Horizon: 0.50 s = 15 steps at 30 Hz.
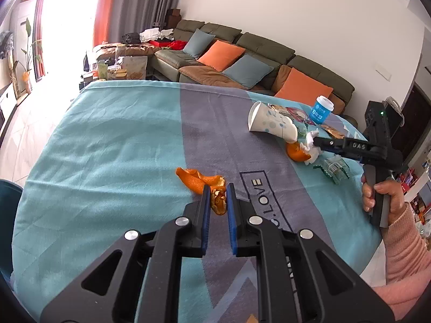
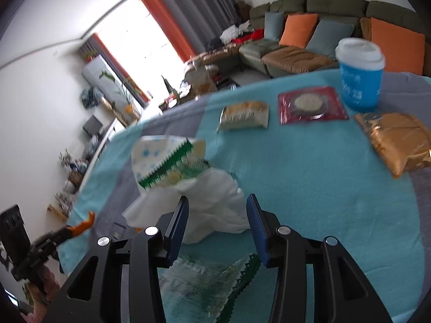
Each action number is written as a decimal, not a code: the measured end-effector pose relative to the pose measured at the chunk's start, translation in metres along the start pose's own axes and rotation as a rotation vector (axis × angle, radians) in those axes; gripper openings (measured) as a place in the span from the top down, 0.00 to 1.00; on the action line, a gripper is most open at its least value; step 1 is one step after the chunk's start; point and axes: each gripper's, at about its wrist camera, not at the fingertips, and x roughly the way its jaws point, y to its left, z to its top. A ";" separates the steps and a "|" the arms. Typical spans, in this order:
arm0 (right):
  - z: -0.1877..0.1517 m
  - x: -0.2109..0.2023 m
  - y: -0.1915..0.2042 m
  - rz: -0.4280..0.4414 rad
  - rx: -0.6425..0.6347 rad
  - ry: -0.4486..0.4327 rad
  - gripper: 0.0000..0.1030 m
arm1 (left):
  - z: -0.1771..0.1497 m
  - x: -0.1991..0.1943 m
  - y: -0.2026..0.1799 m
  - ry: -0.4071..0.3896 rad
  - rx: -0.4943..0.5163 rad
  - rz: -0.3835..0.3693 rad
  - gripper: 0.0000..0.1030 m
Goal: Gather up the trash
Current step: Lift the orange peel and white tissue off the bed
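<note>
My left gripper [image 1: 217,189] is shut on a curled orange peel [image 1: 198,179] just above the teal and grey tablecloth [image 1: 107,148]; the right wrist view shows this gripper [image 2: 67,232] at the lower left with the peel [image 2: 84,223] sticking out. My right gripper [image 2: 218,202] stands open around a crumpled white tissue [image 2: 215,204], which fills the gap between its blue pads. In the left wrist view that gripper [image 1: 316,141] points at the tissue [image 1: 309,148] in the trash pile. A dotted paper cup [image 1: 272,125] lies on its side there, beside another orange peel [image 1: 296,154].
A clear wrapper with a green zigzag edge [image 2: 204,277] lies under the right gripper. A lidded blue cup [image 2: 359,80] stands at the far right, with a red packet [image 2: 312,105], a gold packet [image 2: 396,140] and a pale snack pack [image 2: 245,115] nearby. A sofa [image 1: 269,51] is behind the table.
</note>
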 end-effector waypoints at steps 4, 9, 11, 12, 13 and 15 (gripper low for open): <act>-0.001 0.002 0.001 0.034 -0.006 0.008 0.90 | -0.003 0.001 0.002 0.005 -0.008 0.006 0.88; -0.002 -0.005 0.006 0.060 -0.036 -0.013 0.98 | -0.005 0.000 0.005 0.004 -0.012 0.010 0.88; -0.003 -0.010 0.010 0.074 -0.049 -0.022 0.98 | -0.005 -0.001 0.006 0.003 -0.015 0.011 0.88; -0.003 -0.013 0.012 0.081 -0.056 -0.027 0.98 | -0.005 0.000 0.007 0.004 -0.017 0.011 0.88; -0.005 -0.016 0.016 0.087 -0.067 -0.033 0.98 | -0.005 -0.001 0.007 0.003 -0.016 0.012 0.88; -0.005 -0.022 0.024 0.095 -0.089 -0.052 0.98 | -0.006 -0.001 0.007 0.002 -0.017 0.012 0.88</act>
